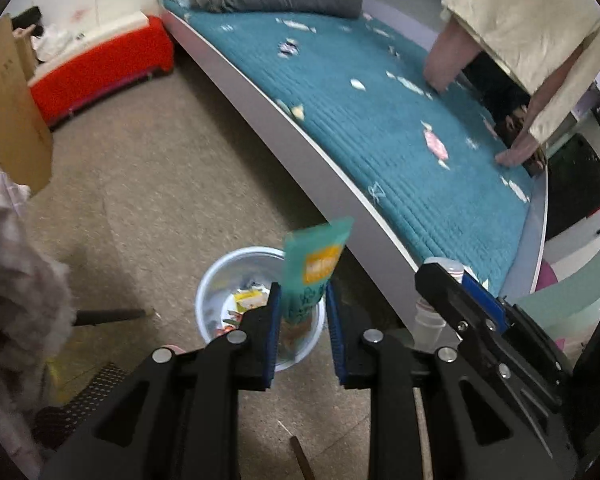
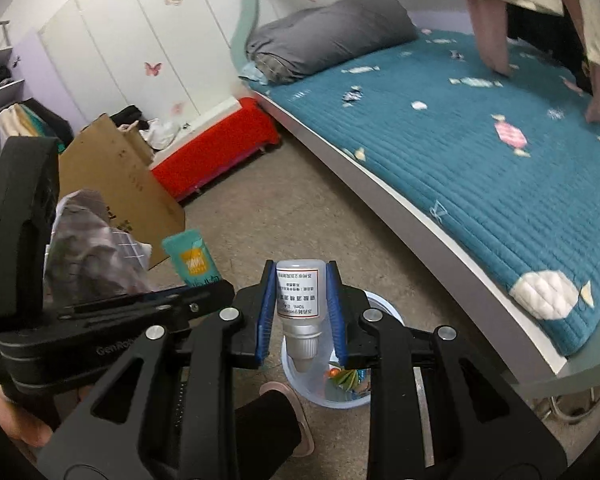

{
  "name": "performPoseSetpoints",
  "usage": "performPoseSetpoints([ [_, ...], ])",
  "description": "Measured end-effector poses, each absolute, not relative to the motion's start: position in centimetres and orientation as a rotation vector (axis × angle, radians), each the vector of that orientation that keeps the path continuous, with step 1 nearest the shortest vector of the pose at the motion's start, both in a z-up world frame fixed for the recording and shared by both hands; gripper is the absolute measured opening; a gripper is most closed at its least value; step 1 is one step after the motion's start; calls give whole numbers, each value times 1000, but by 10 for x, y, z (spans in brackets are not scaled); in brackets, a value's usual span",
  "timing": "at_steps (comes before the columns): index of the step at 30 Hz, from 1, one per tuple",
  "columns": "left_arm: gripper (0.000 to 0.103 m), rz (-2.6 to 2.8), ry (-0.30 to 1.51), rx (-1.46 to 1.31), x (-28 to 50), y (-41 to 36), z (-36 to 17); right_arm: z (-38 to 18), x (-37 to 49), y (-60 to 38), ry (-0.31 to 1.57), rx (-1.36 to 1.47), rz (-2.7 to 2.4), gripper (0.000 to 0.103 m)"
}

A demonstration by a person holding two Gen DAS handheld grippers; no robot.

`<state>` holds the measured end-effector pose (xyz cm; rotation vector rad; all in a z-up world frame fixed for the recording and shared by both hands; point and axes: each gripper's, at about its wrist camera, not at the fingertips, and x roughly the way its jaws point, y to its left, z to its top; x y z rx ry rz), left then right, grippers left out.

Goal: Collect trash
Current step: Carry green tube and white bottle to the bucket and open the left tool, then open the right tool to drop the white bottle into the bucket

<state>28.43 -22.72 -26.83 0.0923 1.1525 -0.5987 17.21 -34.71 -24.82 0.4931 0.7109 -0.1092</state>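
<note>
Over the bin (image 1: pixel 220 280), a teal packet (image 1: pixel 316 264) is seen between the blue pads of the left gripper (image 1: pixel 302 332); the fingers stand apart around it, with a gap showing on the right side, so a firm clamp cannot be confirmed. The packet is held upright, just above the bin's rim nearest the bed (image 1: pixel 380 128). Inside the bin, colourful wrappers (image 1: pixel 248 300) are visible at the bottom.

In the right wrist view, a small white dropper bottle (image 2: pixel 298 300) is clamped in the right gripper (image 2: pixel 300 312), cap pointing down, directly above the bin (image 2: pixel 300 376). The teal packet (image 2: pixel 192 258) and the left gripper (image 2: pixel 204 292) are seen left of the bin from here.

Beyond the bin, a cardboard box (image 2: pixel 116 176) and a red bench (image 2: pixel 216 144) are set on the floor. A grey pillow (image 2: pixel 328 36) is lying at the far end of the bed (image 2: pixel 480 160) from the bin.
</note>
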Motion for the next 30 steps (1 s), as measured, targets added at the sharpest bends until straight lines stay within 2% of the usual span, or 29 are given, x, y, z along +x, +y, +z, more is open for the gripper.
performPoseSetpoints([
  [2, 23, -598, 1151, 83, 289, -231, -277, -259, 174, -352, 724, 515, -124, 24],
  [3, 37, -594, 1166, 84, 291, -231, -282, -264, 175, -355, 735, 523, -128, 24],
  [5, 51, -575, 1211, 92, 295, -231, -293, -271, 179, -357, 749, 528, -137, 24],
  [13, 57, -496, 1273, 144, 297, -217, -319, -298, 184, -354, 810, 552, -117, 24],
  [25, 69, -363, 1196, 182, 306, -189, -298, -299, 198, -340, 806, 590, -57, 26],
  [26, 72, -349, 1182, 186, 306, -186, -295, -299, 199, -340, 797, 603, -47, 28],
  [28, 74, -335, 1167, 186, 306, -183, -290, -299, 201, -341, 788, 632, -45, 54],
  [30, 75, -325, 1165, 185, 307, -181, -287, -298, 201, -342, 779, 629, -59, 55],
])
